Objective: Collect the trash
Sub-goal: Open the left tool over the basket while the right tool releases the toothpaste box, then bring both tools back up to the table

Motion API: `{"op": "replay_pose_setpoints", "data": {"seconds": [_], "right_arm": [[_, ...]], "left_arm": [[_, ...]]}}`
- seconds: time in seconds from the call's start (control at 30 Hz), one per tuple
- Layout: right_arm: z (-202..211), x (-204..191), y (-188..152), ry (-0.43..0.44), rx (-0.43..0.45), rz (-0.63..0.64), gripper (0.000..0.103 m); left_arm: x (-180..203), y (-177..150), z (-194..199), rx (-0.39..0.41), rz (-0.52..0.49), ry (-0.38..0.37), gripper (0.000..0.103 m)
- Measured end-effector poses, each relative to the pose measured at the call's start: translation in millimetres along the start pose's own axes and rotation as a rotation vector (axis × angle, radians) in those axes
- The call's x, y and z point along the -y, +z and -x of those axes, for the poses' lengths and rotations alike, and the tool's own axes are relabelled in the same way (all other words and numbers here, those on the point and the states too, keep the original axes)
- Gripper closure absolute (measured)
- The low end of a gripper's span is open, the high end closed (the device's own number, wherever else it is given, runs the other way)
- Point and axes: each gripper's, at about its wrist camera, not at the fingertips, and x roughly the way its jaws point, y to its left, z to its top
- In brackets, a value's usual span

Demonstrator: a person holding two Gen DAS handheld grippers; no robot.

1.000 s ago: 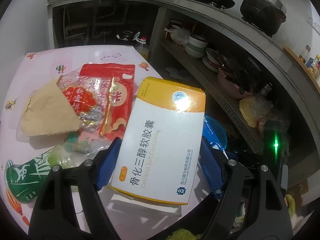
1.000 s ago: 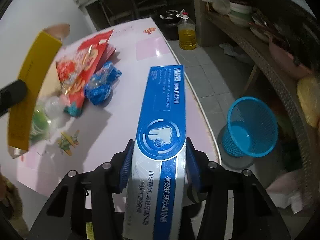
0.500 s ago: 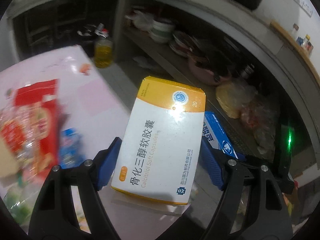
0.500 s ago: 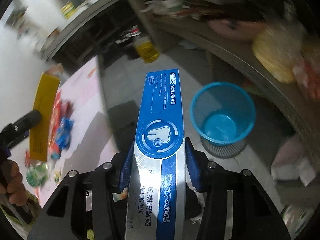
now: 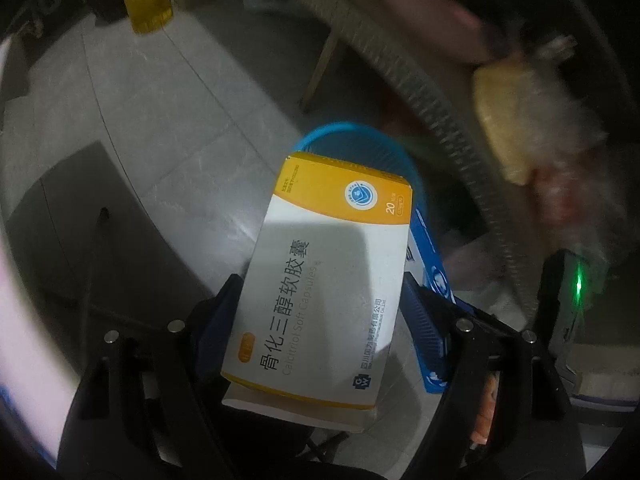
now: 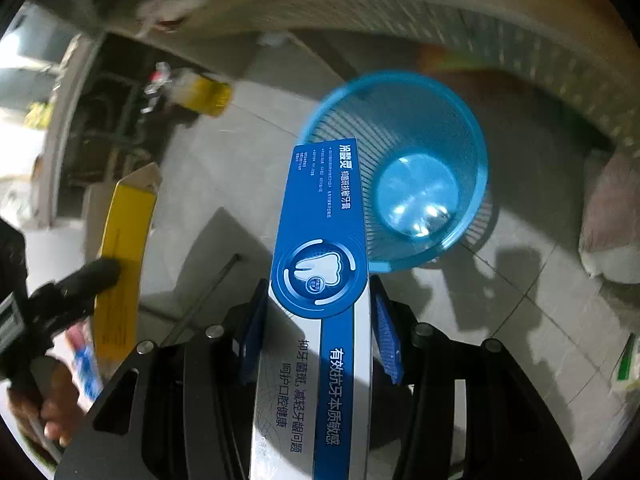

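1. Now the left gripper (image 5: pixel 320 320) clamps the capsule box (image 5: pixel 324 280) at its long edges, above the blue basket (image 6: pixel 460 132).
2. The right gripper (image 6: pixel 316 332) pinches the toothpaste carton (image 6: pixel 320 264); both look light, crushable cardboard.

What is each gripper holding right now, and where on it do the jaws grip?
The left gripper clamps the yellow-and-white capsule box across its long sides near the lower end. The right gripper clamps the blue toothpaste box by its sides, around mid-length.
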Motion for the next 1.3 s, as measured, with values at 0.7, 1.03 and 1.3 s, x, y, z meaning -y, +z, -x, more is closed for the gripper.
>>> {"op": "replay_pose_setpoints", "data": {"seconds": [0.7, 1.03, 1.3], "right_arm": [[-35, 35, 44, -0.229, 0.196, -0.001, 0.039], [36, -8, -25, -0.335, 0.335, 0.204, 0.026], [106, -64, -83, -0.396, 0.536, 0.42, 0.007]], "left_arm": [[75, 45, -49, 0.028, -0.078, -0.057, 0.019], [57, -25, 52, 0.254, -0.146, -0.124, 0.018], [23, -116, 132, 0.425, -0.109, -0.194, 0.014]]}}
